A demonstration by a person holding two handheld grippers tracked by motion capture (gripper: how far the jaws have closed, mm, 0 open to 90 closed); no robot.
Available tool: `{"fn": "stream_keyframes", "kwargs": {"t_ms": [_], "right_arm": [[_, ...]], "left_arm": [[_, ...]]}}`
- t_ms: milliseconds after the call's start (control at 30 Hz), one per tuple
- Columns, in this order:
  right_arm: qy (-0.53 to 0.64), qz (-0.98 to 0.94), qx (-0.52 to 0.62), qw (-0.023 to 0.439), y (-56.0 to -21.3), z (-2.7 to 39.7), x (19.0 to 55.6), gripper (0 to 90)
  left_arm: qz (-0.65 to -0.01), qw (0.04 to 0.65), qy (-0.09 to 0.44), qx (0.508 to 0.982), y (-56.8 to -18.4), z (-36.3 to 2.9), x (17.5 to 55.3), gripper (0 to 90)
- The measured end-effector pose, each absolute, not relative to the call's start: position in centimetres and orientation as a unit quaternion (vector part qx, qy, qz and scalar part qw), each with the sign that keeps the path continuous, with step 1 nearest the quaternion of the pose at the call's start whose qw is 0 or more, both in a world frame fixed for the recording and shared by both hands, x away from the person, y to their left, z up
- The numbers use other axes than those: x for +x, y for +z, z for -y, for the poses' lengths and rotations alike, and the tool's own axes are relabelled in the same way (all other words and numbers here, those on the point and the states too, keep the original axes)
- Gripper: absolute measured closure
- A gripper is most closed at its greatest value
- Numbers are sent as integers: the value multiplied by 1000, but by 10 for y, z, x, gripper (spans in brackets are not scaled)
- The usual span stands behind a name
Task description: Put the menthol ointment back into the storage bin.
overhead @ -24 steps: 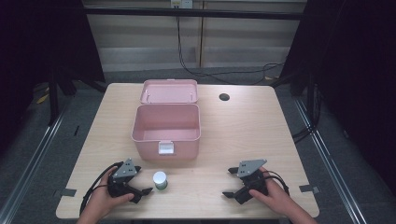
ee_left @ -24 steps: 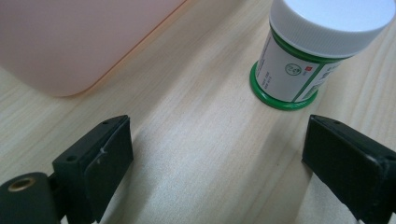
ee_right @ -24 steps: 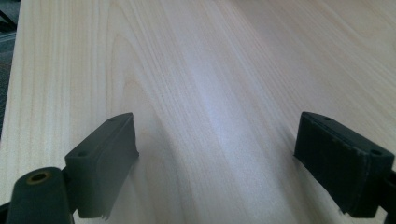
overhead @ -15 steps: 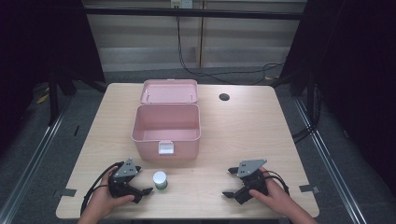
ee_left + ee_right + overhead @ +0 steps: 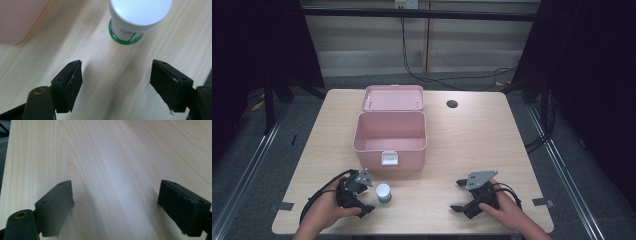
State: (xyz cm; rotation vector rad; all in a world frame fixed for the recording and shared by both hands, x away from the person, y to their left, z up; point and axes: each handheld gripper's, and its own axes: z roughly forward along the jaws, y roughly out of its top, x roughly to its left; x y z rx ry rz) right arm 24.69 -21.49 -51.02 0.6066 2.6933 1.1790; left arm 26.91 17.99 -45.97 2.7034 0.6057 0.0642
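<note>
A small white-capped bottle with a green base stands upright on the wooden table, just in front of an open pink box. My left gripper lies low on the table to the bottle's left, jaws open and pointing at it. In the left gripper view the bottle stands a short way beyond the left gripper, outside the jaws. Near the front right, my right gripper rests open, pointing left. The right gripper has bare wood between its jaws.
The pink box's lid lies folded back behind it, and a white latch hangs on its front wall. A dark round hole sits in the table's far right. The box's corner shows beside the bottle. Cables trail behind the table.
</note>
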Motion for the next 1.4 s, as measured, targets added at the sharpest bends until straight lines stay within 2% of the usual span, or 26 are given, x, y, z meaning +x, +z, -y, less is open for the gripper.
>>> {"fn": "stream_keyframes", "kwargs": {"t_ms": [400, 1033, 1233, 1400], "right_arm": [[392, -895, 202, 70, -510, 215, 247, 123], [392, -895, 201, 70, -510, 215, 247, 123], [392, -895, 201, 70, -510, 215, 247, 123], [392, -895, 202, 70, -510, 215, 247, 123]], "left_arm": [[-207, 140, -7, 968, -446, -153, 284, 309], [-192, 126, -29, 973, -435, -125, 296, 375], [-191, 123, -36, 973, -432, -117, 299, 423], [-205, 115, -46, 971, -431, -114, 302, 500]]}}
